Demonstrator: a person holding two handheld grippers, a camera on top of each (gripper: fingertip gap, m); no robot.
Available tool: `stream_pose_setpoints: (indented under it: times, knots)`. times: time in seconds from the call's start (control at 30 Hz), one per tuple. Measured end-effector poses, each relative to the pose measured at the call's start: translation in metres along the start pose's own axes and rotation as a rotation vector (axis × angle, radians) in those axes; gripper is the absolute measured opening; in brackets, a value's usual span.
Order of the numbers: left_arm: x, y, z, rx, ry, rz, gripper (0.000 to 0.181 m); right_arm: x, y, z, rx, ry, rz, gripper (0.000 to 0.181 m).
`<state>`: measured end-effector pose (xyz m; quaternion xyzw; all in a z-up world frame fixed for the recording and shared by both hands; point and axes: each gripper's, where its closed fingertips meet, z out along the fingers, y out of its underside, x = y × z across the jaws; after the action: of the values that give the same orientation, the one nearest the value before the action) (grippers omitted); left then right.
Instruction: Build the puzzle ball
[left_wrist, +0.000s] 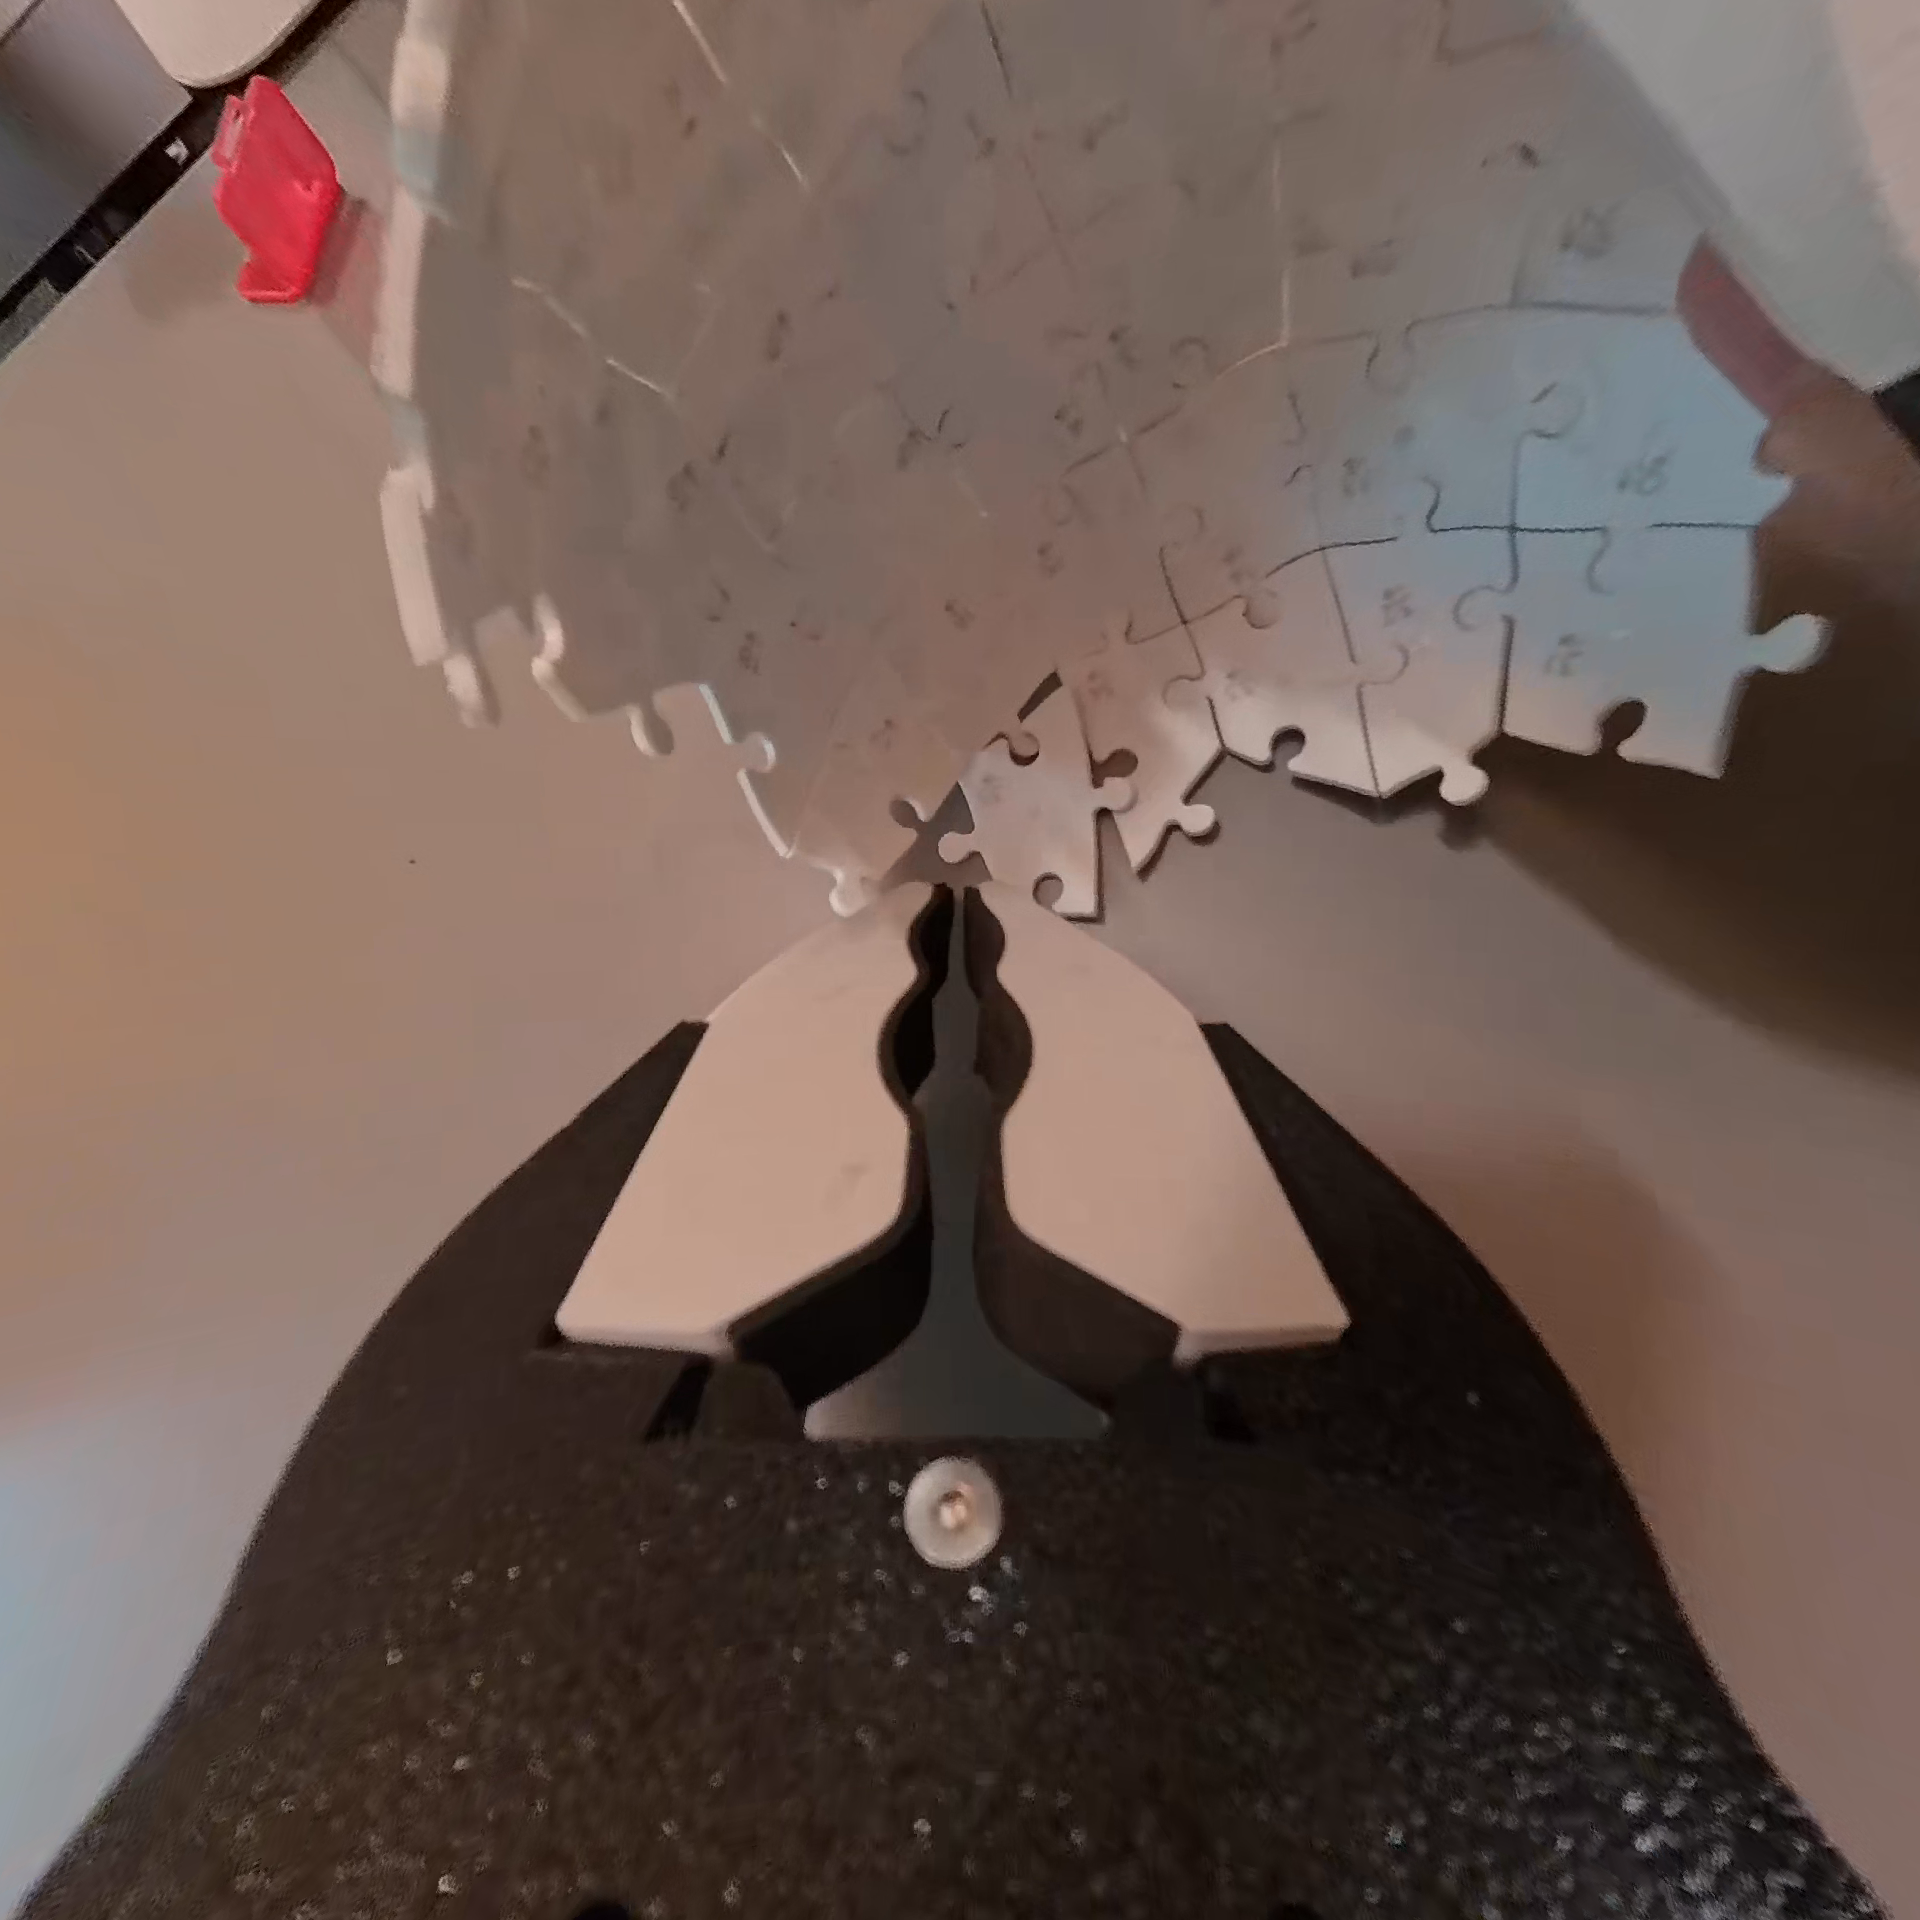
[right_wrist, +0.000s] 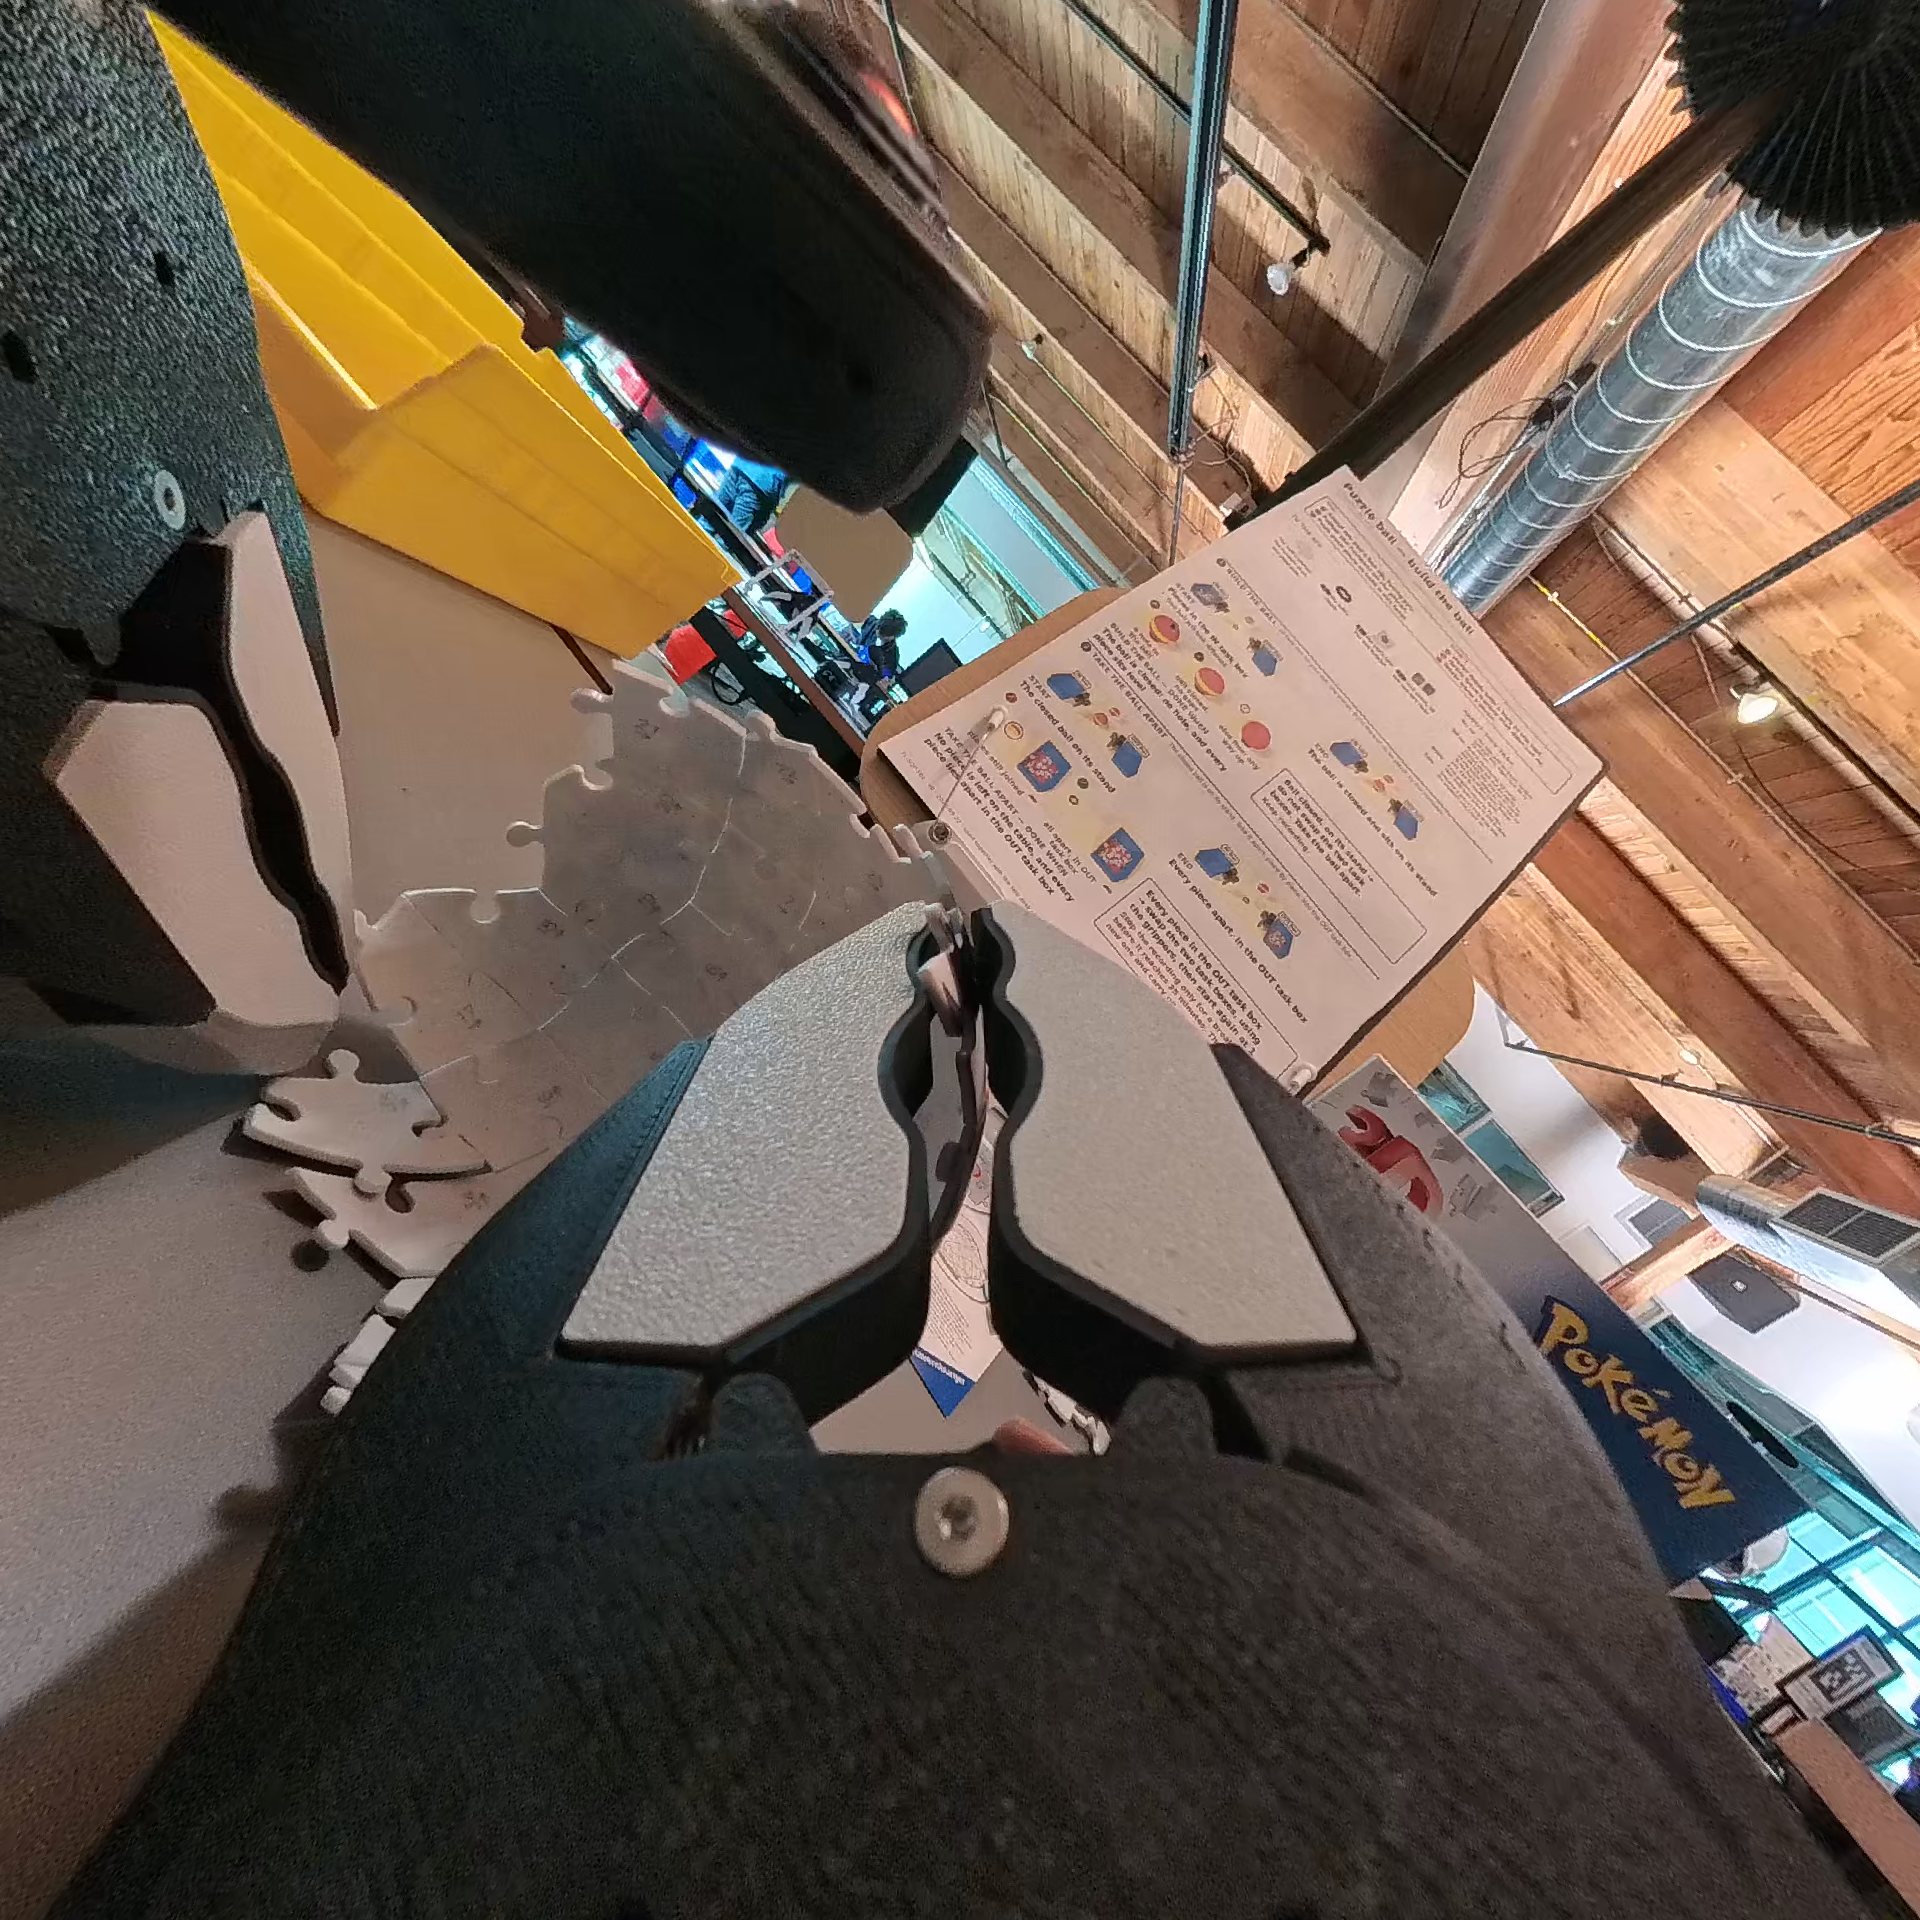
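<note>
The partly built puzzle ball (left_wrist: 935, 416) is a curved white shell of joined pieces, seen from its blank inner side and held above the grey table (left_wrist: 208, 831). My left gripper (left_wrist: 956, 902) is shut on the shell's lower edge, where a few pieces overlap. In the right wrist view the shell (right_wrist: 644, 883) curves between both grippers, with the left gripper (right_wrist: 338, 987) pinching its near-left edge. My right gripper (right_wrist: 961, 940) is shut on a thin puzzle piece (right_wrist: 961, 1039), seen edge-on at the shell's far rim. Whether that piece is joined to the shell is hidden.
A red plastic part (left_wrist: 275, 197) stands on the table at the far left. A yellow bin (right_wrist: 447, 416) sits behind the left gripper. A printed instruction sheet (right_wrist: 1247, 779) hangs on a wooden board. A blurred shape (left_wrist: 1766, 395) touches the shell's right edge. Across from one pair of fingers to the other is roughly 12 cm.
</note>
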<state>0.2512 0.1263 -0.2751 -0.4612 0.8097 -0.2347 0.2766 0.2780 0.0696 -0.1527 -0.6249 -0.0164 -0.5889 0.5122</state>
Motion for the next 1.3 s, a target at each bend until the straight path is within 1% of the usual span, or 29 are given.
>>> stream_pose_setpoints:
  times: [0.3, 0.53, 0.63, 0.73, 0.93, 1.3]
  knots:
    - [0.007, -0.003, 0.001, 0.010, 0.018, 0.002, 0.000, 0.001, 0.000, 0.001, 0.004, 0.000, -0.002, 0.005]
    - [0.005, -0.005, 0.000, 0.018, 0.002, 0.018, 0.003, 0.001, 0.001, 0.001, 0.002, 0.000, -0.003, 0.005]
    - [0.006, -0.013, -0.004, 0.073, -0.001, 0.025, 0.001, 0.001, 0.001, 0.001, 0.001, 0.000, 0.000, 0.005]
    - [0.009, -0.021, -0.005, 0.119, 0.002, 0.073, 0.000, 0.001, 0.001, 0.001, 0.002, 0.001, -0.001, 0.005]
    - [0.012, -0.021, 0.006, 0.084, 0.009, 0.126, 0.000, 0.001, 0.001, 0.001, 0.005, 0.000, 0.002, 0.005]
    - [0.014, -0.021, 0.011, 0.065, 0.061, 0.078, 0.000, -0.001, -0.002, 0.001, 0.015, -0.005, 0.012, 0.005]
